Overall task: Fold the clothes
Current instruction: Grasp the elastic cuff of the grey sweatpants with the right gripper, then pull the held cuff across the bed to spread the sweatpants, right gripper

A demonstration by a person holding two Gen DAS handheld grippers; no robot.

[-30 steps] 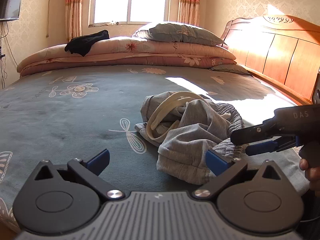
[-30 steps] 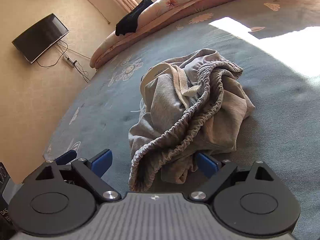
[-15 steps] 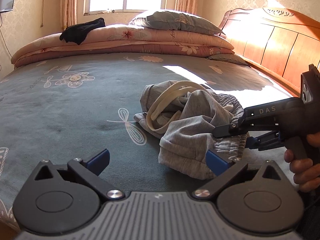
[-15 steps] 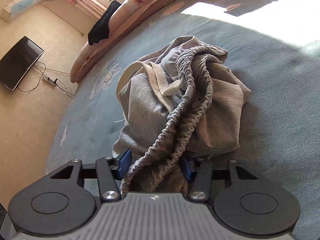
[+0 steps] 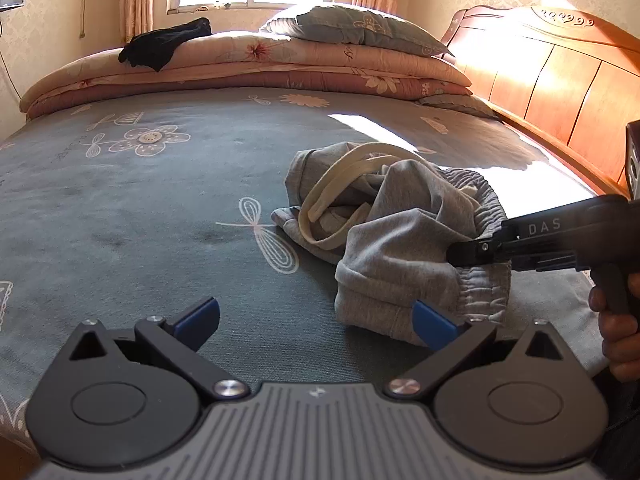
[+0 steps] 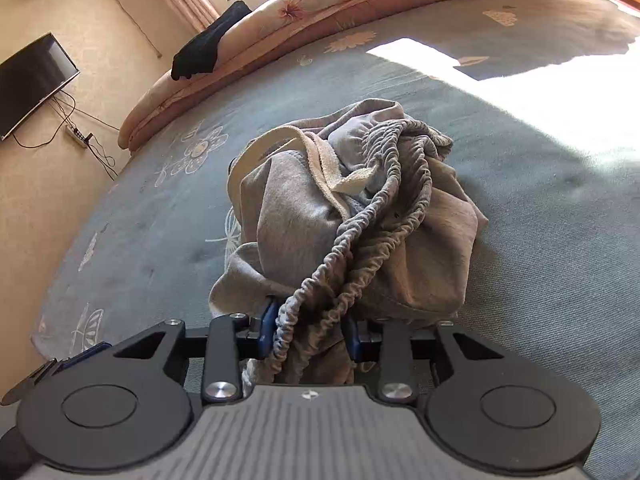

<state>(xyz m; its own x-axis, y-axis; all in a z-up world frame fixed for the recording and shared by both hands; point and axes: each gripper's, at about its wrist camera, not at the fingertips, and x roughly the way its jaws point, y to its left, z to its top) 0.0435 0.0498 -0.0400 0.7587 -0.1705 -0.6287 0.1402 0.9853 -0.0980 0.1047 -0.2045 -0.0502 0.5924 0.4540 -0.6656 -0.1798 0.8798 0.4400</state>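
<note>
A crumpled pair of grey sweatpants [image 5: 404, 236] with a cream drawstring lies bunched on the grey-blue bedspread [image 5: 140, 208]. It also shows in the right wrist view [image 6: 352, 216]. My right gripper [image 6: 310, 330] is shut on the gathered elastic waistband, which bulges between its blue pads. In the left wrist view the right gripper [image 5: 460, 254] reaches into the pile from the right. My left gripper [image 5: 316, 320] is open and empty, low over the bedspread just in front of the pile, its right pad beside the fabric's near edge.
Folded pink quilts [image 5: 248, 64] with a grey pillow [image 5: 356, 26] and a black garment [image 5: 164, 42] lie along the far side. A wooden headboard [image 5: 552, 80] stands at the right. A television [image 6: 32, 80] hangs on the wall past the bed's edge.
My right gripper moved forward onto the waistband and closed on it. The left gripper came slightly closer to the pile and stayed open.
</note>
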